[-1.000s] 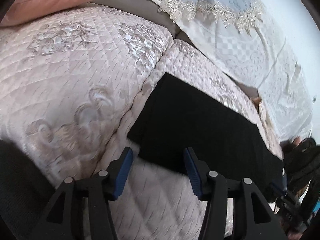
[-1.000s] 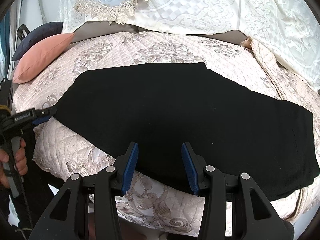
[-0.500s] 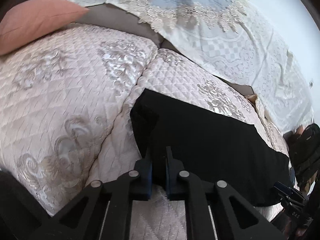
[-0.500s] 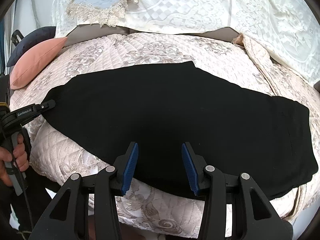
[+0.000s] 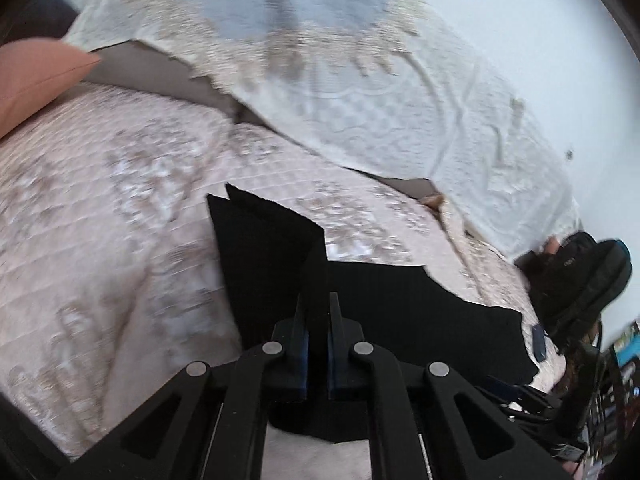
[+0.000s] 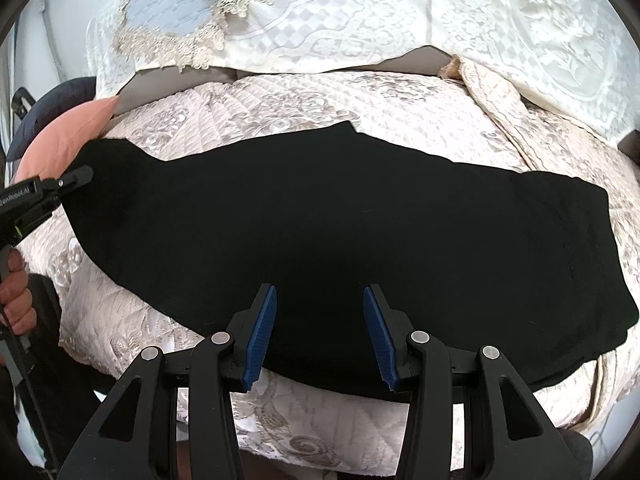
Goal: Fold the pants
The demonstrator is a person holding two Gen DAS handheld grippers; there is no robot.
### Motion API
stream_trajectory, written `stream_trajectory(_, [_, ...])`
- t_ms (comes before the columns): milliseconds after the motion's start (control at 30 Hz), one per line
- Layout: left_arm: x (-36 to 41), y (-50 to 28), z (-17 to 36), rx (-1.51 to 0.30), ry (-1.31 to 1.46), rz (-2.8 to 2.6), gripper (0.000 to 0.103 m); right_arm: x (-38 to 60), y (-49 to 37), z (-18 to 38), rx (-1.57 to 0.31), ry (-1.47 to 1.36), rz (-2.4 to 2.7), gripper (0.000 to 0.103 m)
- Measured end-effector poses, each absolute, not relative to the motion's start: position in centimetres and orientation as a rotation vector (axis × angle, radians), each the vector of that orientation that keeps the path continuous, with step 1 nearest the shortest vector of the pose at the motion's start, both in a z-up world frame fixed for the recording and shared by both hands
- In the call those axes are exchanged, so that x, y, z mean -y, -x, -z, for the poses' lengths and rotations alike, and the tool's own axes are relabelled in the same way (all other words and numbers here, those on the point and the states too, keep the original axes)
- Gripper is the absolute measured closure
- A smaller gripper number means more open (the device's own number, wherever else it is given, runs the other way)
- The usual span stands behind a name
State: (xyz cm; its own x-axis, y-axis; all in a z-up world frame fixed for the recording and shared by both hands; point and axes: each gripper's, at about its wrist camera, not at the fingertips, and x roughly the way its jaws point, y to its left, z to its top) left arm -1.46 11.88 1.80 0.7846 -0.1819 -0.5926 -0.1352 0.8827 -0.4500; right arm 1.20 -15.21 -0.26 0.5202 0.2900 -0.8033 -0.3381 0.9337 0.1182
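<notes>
Black pants [image 6: 340,216] lie lengthwise across a quilted pink sofa seat [image 6: 304,100]. My left gripper [image 5: 317,320] is shut on the leg end of the pants [image 5: 272,248] and holds it lifted off the seat, the cloth standing up in a fold. In the right wrist view the left gripper [image 6: 76,176] shows at the far left, pinching that raised end. My right gripper [image 6: 320,328] is open and empty, hovering over the near edge of the pants around their middle.
A salmon cushion [image 6: 68,136] and a dark cushion [image 6: 52,108] sit at the sofa's left end. A white lace cover [image 6: 360,12] drapes the backrest. The other hand-held device [image 5: 576,280] shows at the right in the left wrist view.
My left gripper closed on the leg end and lifted it up off the seat. My right gripper stayed open over the pants' near edge.
</notes>
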Motion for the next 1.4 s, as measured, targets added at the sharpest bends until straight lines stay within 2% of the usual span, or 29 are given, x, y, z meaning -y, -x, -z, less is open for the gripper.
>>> stream_trajectory(400, [-2.0,-3.1,-2.8,-0.721,0.409,0.29,0.096,19.1,-1.2,0.2,-0.943,-0.003,-0.302,0.057])
stream_trajectory(833, [7.7,-4.0,0.8,-0.853,0.329,0.539,0.096,23.1,-1.1,0.5,-0.946,-0.067,-0.231,0.057])
stream_trajectory(1033, [9.3,-4.5,3.6,-0.945,0.283,0.555,0.094,23.7,-1.4,0.6,-0.953,-0.099,-0.221,0.057])
stream_trajectory(1067, [9.0,-4.3,3.6,-0.953,0.294,0.555,0.087,23.7,-1.4,0.5,-0.954,-0.106,-0.224,0.057])
stream_trajectory(1100, [8.7,-4.2,3.4,-0.956,0.308,0.57,0.073,23.7,-1.4,0.5,-0.953,-0.11,-0.227,0.057])
stream_trajectory(1167, [8.0,-3.4,2.5,-0.93,0.325,0.59,0.053,23.8,-1.4,0.4,-0.949,-0.118,-0.233,0.057])
stream_trajectory(1400, [5.7,-1.7,-0.2,-0.851,0.24,0.433,0.052,23.4,-1.7,0.2,-0.933,-0.141,-0.248,0.057])
